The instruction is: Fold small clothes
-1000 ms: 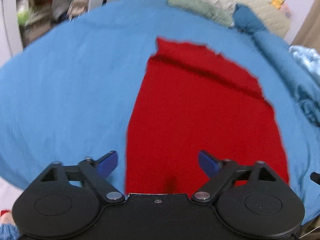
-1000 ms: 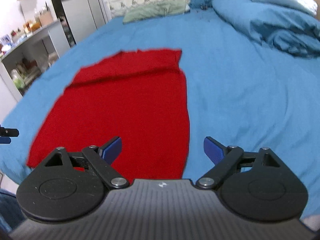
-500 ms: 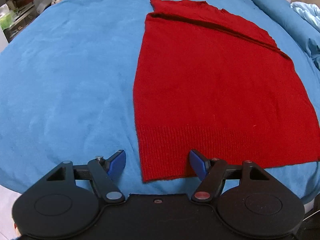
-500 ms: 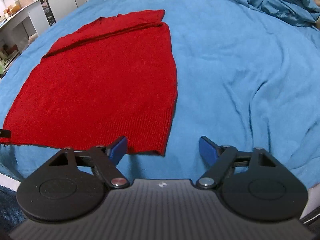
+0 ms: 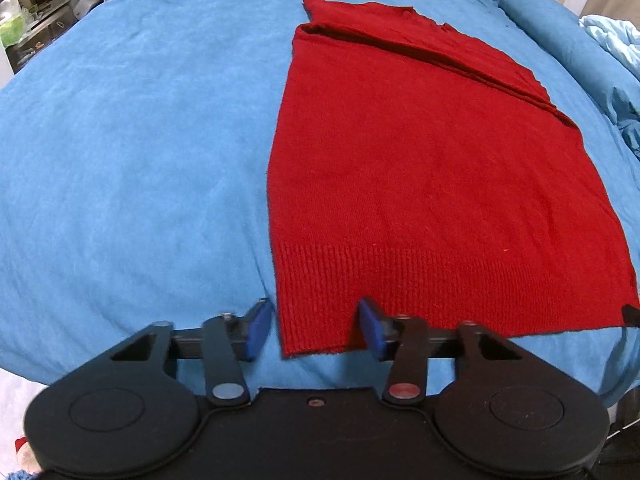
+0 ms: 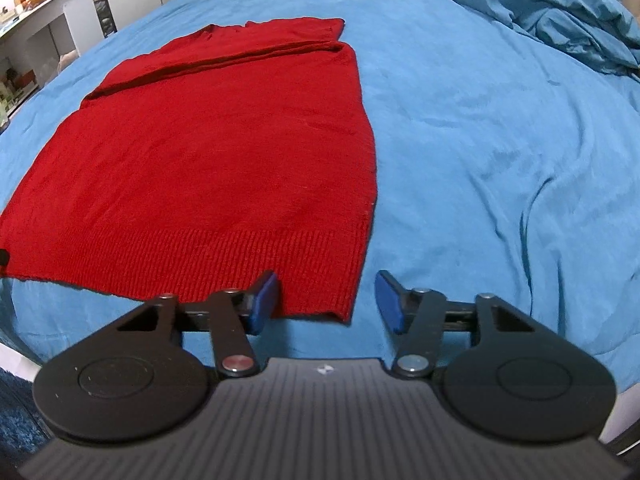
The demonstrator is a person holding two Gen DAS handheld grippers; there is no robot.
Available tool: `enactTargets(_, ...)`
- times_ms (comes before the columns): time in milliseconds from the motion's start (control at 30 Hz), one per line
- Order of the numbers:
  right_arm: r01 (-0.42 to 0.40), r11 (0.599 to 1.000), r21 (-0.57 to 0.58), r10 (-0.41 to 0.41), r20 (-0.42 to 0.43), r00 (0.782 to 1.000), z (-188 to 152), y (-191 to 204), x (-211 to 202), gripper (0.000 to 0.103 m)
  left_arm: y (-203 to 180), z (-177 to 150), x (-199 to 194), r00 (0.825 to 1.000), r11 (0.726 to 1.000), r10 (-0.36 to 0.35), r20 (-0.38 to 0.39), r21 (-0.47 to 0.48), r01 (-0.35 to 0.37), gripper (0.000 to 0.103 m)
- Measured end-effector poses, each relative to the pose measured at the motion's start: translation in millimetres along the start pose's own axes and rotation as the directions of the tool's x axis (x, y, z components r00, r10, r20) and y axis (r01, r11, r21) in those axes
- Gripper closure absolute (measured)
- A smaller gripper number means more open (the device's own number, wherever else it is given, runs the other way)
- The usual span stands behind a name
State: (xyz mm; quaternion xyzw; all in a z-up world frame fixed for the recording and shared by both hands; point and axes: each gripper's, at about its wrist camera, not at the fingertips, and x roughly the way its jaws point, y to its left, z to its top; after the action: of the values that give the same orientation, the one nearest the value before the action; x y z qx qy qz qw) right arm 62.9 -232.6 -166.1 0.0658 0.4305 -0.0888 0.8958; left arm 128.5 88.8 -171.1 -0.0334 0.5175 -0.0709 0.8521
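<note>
At the near hem, the left gripper [image 5: 316, 328] and right gripper [image 6: 326, 300] have dropped from above to straddle the red sweater's [image 5: 432, 184] two corners, fingers open. The sweater lies flat on the blue bed [image 5: 132, 140], sleeves already folded across its far end, so pinching both corners looks next.

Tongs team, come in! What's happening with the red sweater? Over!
Both tongs open: left tongs at the sweater's near left corner, right tongs at its near right corner. Red sweater flat on blue sheet. Nothing blocking.
</note>
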Motion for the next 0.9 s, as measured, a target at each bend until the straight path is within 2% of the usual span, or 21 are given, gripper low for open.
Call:
enactTargets(33,0.000,1.000,0.002,0.000,0.000,1.000,0,0,1,0.049,1,0,-2,1.000,1.000,0.002,-0.001,-0.003,-0.002,0.065)
enactTargets(100,0.000,1.000,0.005,0.000,0.000,1.000,1,3,3,0.051,1,0,-3,1.000,1.000,-0.010,-0.009,-0.014,0.010,0.083)
enactTargets(167,-0.006,1.000,-0.009,0.006,0.000,1.000,4,7,5,0.063,-2,1,-4,1.000,1.000,-0.006,-0.018,-0.008,0.005,0.091)
enactTargets(233,-0.012,1.000,-0.022,0.012,-0.001,1.000,6,11,5,0.079,-4,3,-5,1.000,1.000,0.010,-0.026,0.000,-0.010,0.097)
enactTargets(400,-0.037,0.999,0.022,0.037,0.022,0.999,18,6,-7,0.081,-10,5,-16,1.000,1.000,0.027,-0.001,0.005,-0.027,0.099)
enactTargets(500,-0.092,0.992,0.085,0.088,0.055,0.995,34,-3,-26,0.082,-10,12,-38,0.998,1.000,0.008,0.069,-0.021,-0.006,0.099)
enactTargets(633,-0.206,0.958,0.197,0.186,0.115,0.976,73,-22,-54,0.083,-5,36,-72,0.986,0.995,-0.035,0.164,-0.085,0.049,0.099)
enactTargets(800,-0.308,0.912,0.272,0.260,0.201,0.945,141,-42,-70,0.083,-7,99,-105,0.964,0.989,-0.060,0.258,-0.114,0.092,0.099)
enactTargets(900,-0.359,0.885,0.296,0.284,0.267,0.921,193,-51,-67,0.083,-10,156,-112,0.947,0.983,-0.084,0.309,-0.131,0.130,0.099)
